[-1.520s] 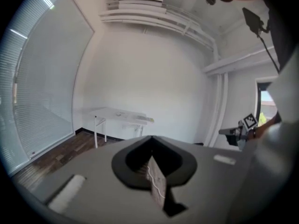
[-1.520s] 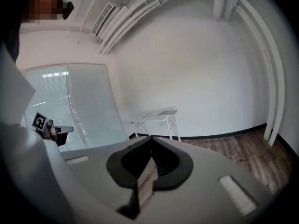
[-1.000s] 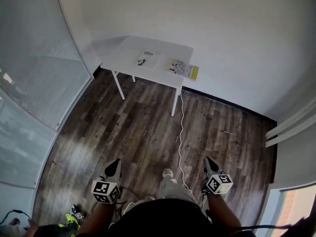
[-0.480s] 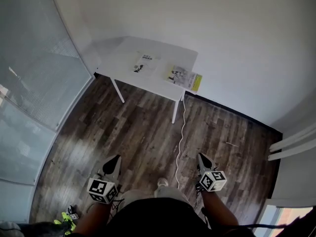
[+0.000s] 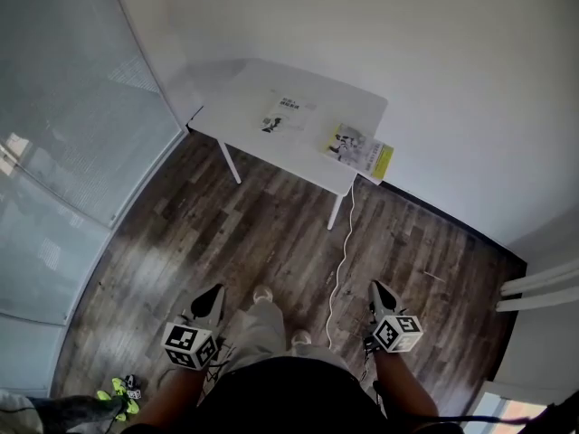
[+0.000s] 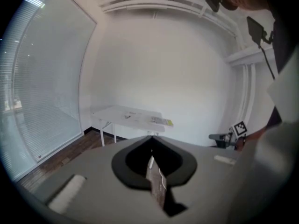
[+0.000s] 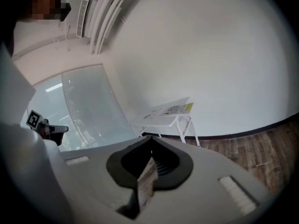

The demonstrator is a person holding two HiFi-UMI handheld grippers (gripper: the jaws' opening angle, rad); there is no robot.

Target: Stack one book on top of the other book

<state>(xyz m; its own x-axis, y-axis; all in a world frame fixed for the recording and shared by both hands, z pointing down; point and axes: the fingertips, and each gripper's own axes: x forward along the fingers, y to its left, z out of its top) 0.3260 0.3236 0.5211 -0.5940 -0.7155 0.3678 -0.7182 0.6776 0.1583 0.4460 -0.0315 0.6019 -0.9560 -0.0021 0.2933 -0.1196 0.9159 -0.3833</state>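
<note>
We see a white table [image 5: 242,98] against a white wall [image 5: 434,70], on a dark wood-plank floor [image 5: 262,229], with a frosted glass partition [image 5: 63,152] along the left. A white cable [image 5: 345,251] trails over the planks from near a table leg, and a black baseboard [image 5: 452,222] edges the wall.

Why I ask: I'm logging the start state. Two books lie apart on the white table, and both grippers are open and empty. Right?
Not quite: the left gripper and right gripper are shut, jaws together, empty, as each gripper's own view shows. The white book and yellow-edged book do lie apart on the table.
</note>
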